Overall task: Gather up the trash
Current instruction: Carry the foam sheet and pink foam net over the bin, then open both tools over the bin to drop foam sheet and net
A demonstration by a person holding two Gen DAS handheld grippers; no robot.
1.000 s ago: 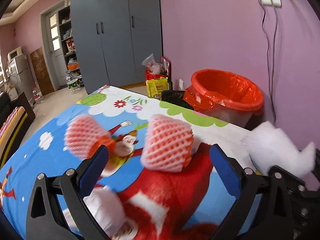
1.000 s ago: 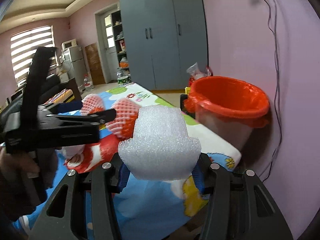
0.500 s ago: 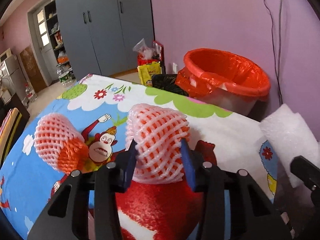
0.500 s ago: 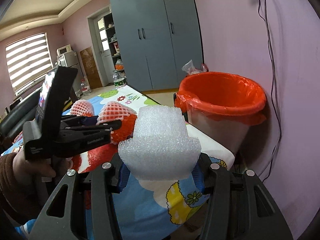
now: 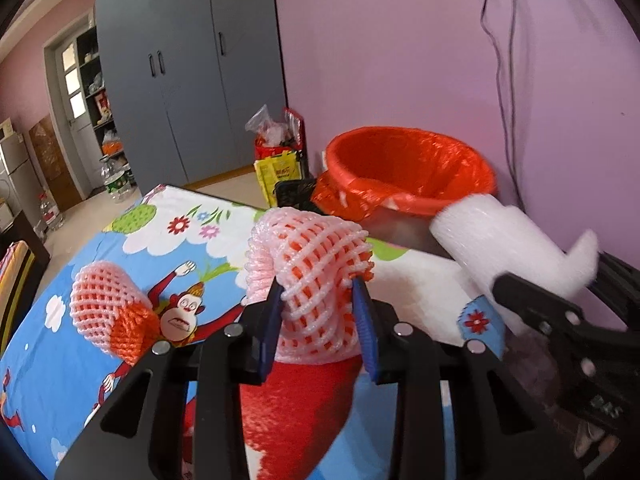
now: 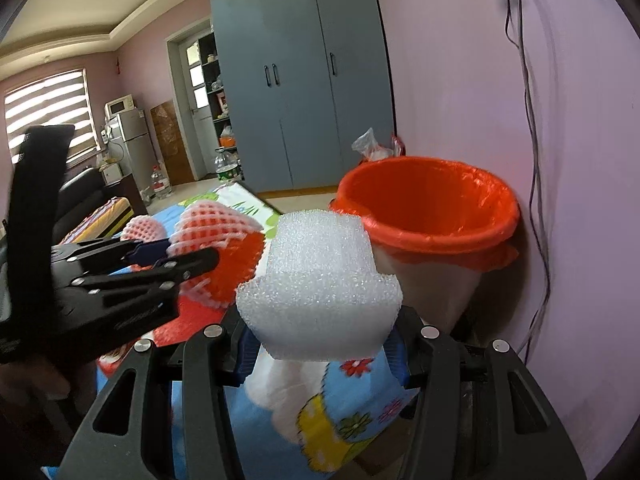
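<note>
My left gripper [image 5: 319, 320] is shut on a pink foam fruit net [image 5: 312, 264] and holds it above the cartoon-print table [image 5: 80, 360]. My right gripper [image 6: 320, 344] is shut on a white foam piece [image 6: 320, 280], near the table's end. The white foam piece also shows in the left wrist view [image 5: 508, 240]. The red-lined trash bin [image 6: 432, 208] stands on the floor just past the table end, ahead of both grippers; it also shows in the left wrist view [image 5: 408, 168]. A second pink foam net [image 5: 108, 312] lies on the table at the left.
Bags of clutter [image 5: 280, 148] sit on the floor beyond the bin by the grey wardrobe [image 5: 188, 80]. The purple wall [image 6: 480, 80] with hanging cables is close on the right. The left gripper's body [image 6: 100, 280] is just left of my right gripper.
My left gripper closed on the pink foam net and lifted it off the table. Both grippers moved closer to the red bin, the right one still holding the white foam.
</note>
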